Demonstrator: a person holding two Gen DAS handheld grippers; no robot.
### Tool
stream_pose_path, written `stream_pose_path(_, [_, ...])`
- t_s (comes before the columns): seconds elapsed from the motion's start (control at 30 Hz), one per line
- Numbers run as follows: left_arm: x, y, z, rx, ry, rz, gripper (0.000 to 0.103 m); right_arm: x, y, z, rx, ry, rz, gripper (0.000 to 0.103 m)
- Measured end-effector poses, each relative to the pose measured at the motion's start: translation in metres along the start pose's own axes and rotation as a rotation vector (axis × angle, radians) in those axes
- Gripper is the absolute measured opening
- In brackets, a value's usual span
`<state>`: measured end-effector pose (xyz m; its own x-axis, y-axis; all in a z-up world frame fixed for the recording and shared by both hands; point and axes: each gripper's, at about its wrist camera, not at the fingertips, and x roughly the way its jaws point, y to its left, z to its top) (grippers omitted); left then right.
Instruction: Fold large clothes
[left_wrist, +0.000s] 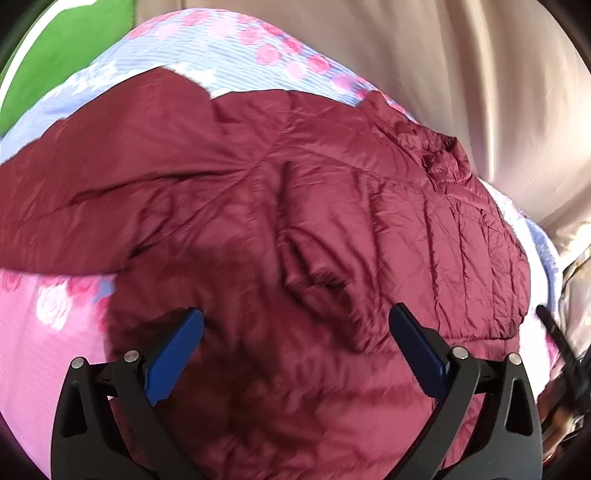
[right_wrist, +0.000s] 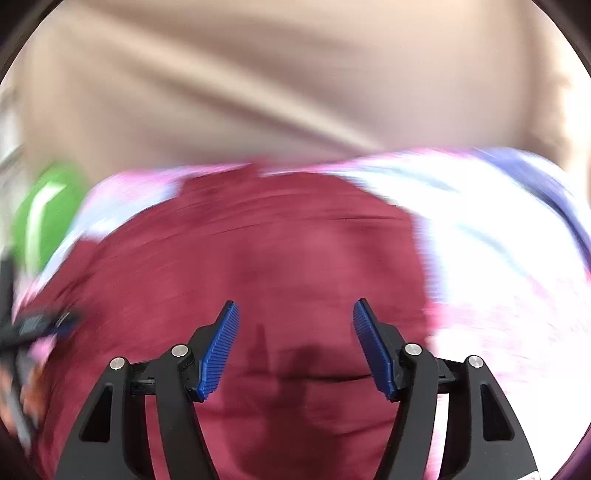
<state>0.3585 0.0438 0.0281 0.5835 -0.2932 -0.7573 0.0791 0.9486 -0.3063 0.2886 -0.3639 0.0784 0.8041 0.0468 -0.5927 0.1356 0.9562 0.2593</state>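
A large maroon quilted jacket (left_wrist: 295, 192) lies spread on a floral bedsheet (left_wrist: 221, 48), one sleeve reaching to the left. My left gripper (left_wrist: 295, 317) hovers over the jacket's near part, jaws wide open and empty. In the right wrist view the jacket (right_wrist: 295, 251) is blurred by motion. My right gripper (right_wrist: 293, 308) is above it, jaws open and empty. The other gripper shows at that view's left edge (right_wrist: 33, 325).
The pink and blue floral sheet (right_wrist: 498, 258) covers the bed. A beige curtain (left_wrist: 461, 74) hangs behind it. A green object (left_wrist: 62, 55) sits at the far left. A dark tool part (left_wrist: 561, 343) shows at the right edge.
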Motion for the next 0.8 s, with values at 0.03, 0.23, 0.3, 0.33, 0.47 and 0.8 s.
stream_pose_path(0.03, [0.004, -0.005, 0.001, 0.017, -0.001, 0.01, 0.092, 0.005, -0.024, 0.007, 0.075, 0.001, -0.023, 0.065])
stream_pose_path(0.23, [0.032, -0.025, 0.018, 0.098, 0.022, 0.013, 0.012, 0.055, -0.07, 0.024, 0.259, 0.074, -0.027, 0.065])
stream_pose_path(0.3, [0.03, -0.028, 0.03, 0.119, -0.015, 0.014, 0.006, 0.074, -0.067, 0.027, 0.248, 0.115, -0.007, 0.035])
stream_pose_path(0.33, [0.026, -0.029, 0.036, 0.127, -0.045, 0.016, 0.005, 0.078, -0.064, 0.027, 0.235, 0.121, 0.018, 0.02])
stream_pose_path(0.47, [0.008, -0.031, 0.049, 0.154, -0.148, 0.055, 0.004, 0.044, -0.052, 0.031, 0.217, -0.07, 0.07, 0.004])
stream_pose_path(0.8, [0.054, -0.03, 0.029, 0.21, -0.106, 0.131, 0.006, 0.04, -0.06, 0.012, 0.151, 0.014, -0.066, 0.023])
